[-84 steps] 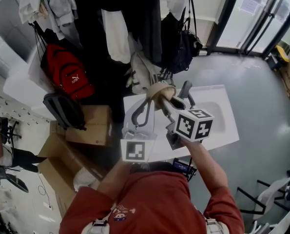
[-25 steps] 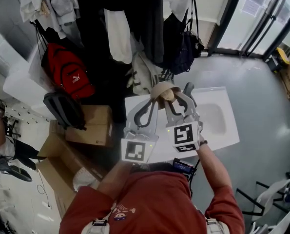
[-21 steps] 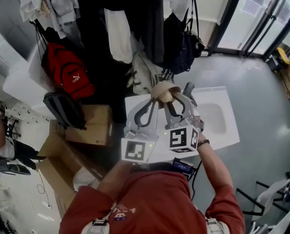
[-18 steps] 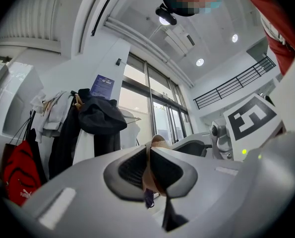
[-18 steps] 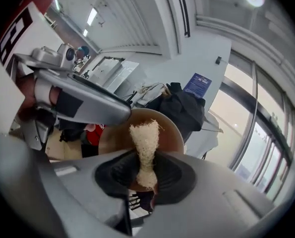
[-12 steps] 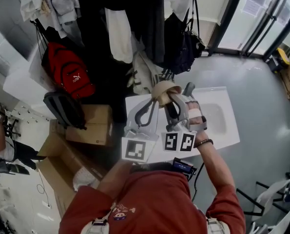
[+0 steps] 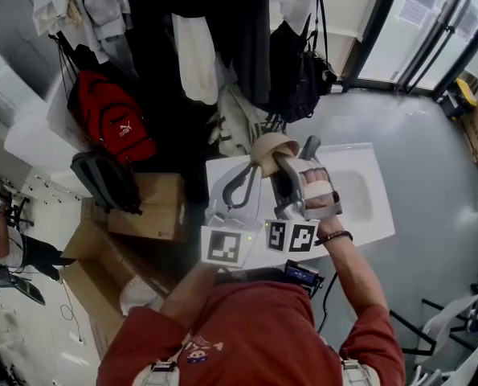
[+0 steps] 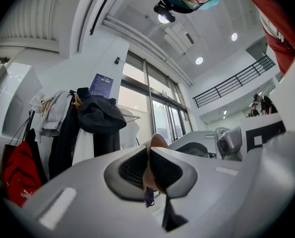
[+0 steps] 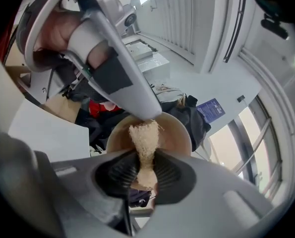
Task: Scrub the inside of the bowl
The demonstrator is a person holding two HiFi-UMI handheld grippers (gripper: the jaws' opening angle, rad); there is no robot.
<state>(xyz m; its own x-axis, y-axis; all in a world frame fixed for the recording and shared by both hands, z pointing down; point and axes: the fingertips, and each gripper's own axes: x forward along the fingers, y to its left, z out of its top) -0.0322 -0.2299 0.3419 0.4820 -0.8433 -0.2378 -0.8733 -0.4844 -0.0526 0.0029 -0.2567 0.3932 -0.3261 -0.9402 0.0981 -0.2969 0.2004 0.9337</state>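
A tan bowl (image 7: pixel 264 146) hangs above the white table (image 7: pixel 365 219), tilted on its side. My left gripper (image 7: pixel 253 166) pinches its rim, and the jaws are closing a little tighter on it. In the left gripper view the rim (image 8: pixel 157 142) stands edge-on between the left gripper's (image 8: pixel 148 175) pads. My right gripper (image 7: pixel 282 166) reaches into the bowl's mouth. The right gripper (image 9: pixel 145 175) is shut on a beige fibrous scrub pad (image 9: pixel 144 142), whose tip lies against the inside of the bowl (image 9: pixel 173 129). A left finger (image 9: pixel 118 78) crosses above the bowl.
The table has a shallow basin (image 7: pixel 353 193) at its right side. Behind it hang coats and bags (image 7: pixel 222 47), among them a black bag (image 7: pixel 304 79). A red backpack (image 7: pixel 112 123) and cardboard boxes (image 7: pixel 149 209) stand at the left. Glass doors (image 7: pixel 431 22) lie beyond.
My right gripper has rolled over: its marker cube has turned and slid down and left, and the hand now shows on top. The bowl and my left gripper have stayed put.
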